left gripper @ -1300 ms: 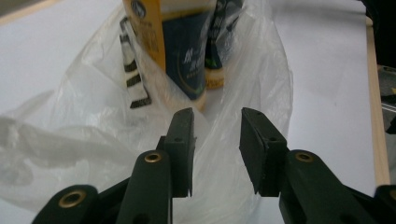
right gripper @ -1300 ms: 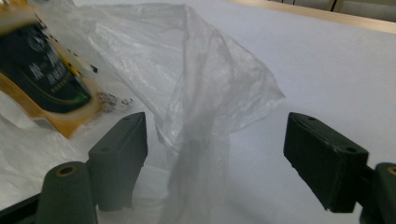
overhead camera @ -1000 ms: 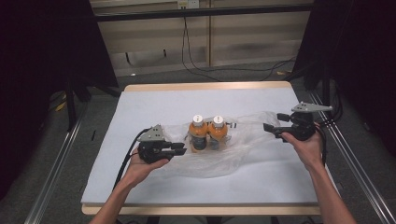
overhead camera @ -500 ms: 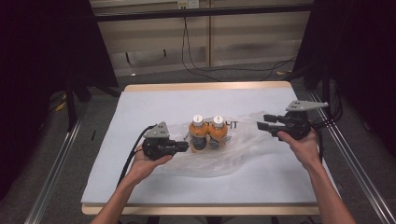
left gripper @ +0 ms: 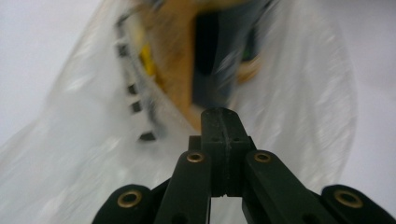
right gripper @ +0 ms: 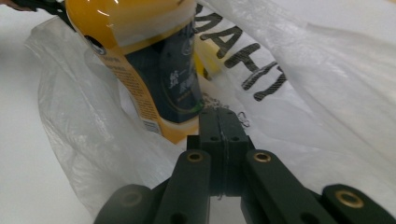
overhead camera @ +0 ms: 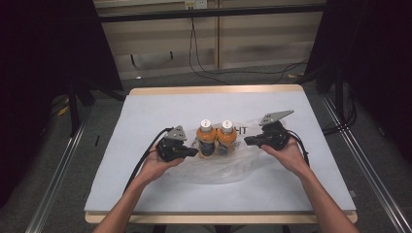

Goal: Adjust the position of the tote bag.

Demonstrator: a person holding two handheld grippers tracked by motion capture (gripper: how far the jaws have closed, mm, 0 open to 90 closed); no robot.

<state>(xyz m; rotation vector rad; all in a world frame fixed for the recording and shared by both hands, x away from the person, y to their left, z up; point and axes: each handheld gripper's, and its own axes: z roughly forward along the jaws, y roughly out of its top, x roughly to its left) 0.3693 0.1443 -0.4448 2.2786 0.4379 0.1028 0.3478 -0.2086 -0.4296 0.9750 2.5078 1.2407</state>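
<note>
Two orange bottles with white caps stand upright and side by side near the middle of the white table, on a clear plastic bag that spreads toward the person. The left gripper sits just beside the left bottle, its tip at the bag's edge; in the left gripper view its jaws are pressed fully together with thin film of the bag around the tips, though whether any film is pinched between them cannot be told. The right gripper lies just beside the right bottle, on the bag's printed side. In the right gripper view its jaws are likewise closed tight, close to the base of a bottle, with the bag and its black lettering behind.
</note>
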